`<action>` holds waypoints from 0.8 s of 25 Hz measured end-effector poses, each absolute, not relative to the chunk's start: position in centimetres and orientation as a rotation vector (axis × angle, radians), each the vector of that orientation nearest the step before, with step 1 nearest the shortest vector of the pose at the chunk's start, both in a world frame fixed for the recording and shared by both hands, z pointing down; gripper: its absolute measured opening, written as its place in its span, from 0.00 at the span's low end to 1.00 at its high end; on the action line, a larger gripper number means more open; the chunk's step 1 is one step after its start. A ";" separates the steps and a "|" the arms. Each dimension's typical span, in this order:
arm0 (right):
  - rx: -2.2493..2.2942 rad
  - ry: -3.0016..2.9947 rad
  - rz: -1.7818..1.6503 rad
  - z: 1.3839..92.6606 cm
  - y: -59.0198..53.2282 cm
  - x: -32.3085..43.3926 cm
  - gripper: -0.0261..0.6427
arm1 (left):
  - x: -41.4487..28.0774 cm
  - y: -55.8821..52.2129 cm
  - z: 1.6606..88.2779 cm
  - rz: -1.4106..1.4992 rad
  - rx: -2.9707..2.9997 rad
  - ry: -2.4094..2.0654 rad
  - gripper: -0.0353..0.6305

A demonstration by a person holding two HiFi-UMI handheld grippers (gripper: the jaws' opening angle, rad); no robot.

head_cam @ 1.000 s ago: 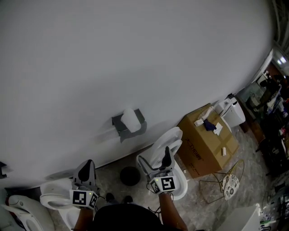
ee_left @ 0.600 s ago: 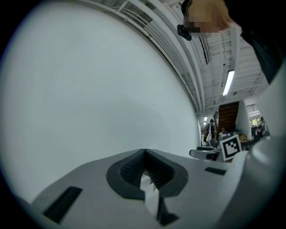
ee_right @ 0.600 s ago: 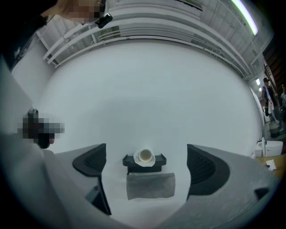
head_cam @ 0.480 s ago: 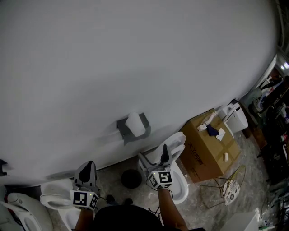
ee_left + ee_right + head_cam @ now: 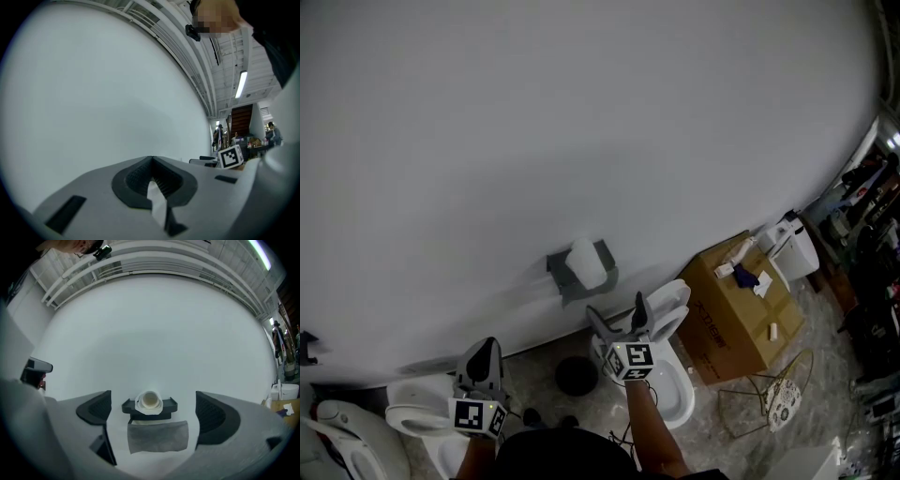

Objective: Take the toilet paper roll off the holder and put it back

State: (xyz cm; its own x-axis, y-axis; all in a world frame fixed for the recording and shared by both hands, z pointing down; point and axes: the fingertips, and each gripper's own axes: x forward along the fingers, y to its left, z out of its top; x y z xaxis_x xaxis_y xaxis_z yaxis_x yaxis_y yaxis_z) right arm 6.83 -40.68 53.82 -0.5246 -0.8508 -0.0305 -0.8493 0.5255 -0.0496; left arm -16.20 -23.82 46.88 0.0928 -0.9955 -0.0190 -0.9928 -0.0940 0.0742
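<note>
A white toilet paper roll sits on a grey wall holder on the pale wall. My right gripper is open just below it, jaws pointing up at the holder and not touching it. In the right gripper view the roll shows its hollow core between the spread jaws of the right gripper, above the holder's dark shelf and a grey front flap. My left gripper hangs low at the left, away from the holder. The left gripper is shut with nothing in it, facing bare wall.
A white toilet stands under my right gripper, another toilet under the left. A black round object lies on the floor between them. A cardboard box with small items, a white appliance and a wire stool stand at the right.
My right gripper has risen toward the holder and now sits just below it. The left gripper has stayed in place.
</note>
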 end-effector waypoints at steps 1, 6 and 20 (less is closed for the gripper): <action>-1.508 2.703 -0.045 54.0 -41.0 6.7 0.86 | -16.3 -23.8 46.9 -0.098 2.288 -2.087 0.06; -1.520 2.718 -0.057 54.8 -42.4 6.3 0.86 | -16.5 -23.9 47.2 -0.096 2.272 -2.088 0.06; -1.522 2.776 -0.104 56.8 -45.8 4.2 0.86 | -17.0 -24.2 48.0 -0.096 2.244 -2.090 0.06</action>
State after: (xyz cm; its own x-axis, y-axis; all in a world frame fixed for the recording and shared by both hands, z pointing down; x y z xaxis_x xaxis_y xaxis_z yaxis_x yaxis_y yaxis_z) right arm 4.17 -45.79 56.83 -0.5378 -0.8413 0.0542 -0.8430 0.5360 -0.0455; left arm -16.98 -24.21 47.97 0.0712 -0.9974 0.0048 -0.9928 -0.0704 0.0966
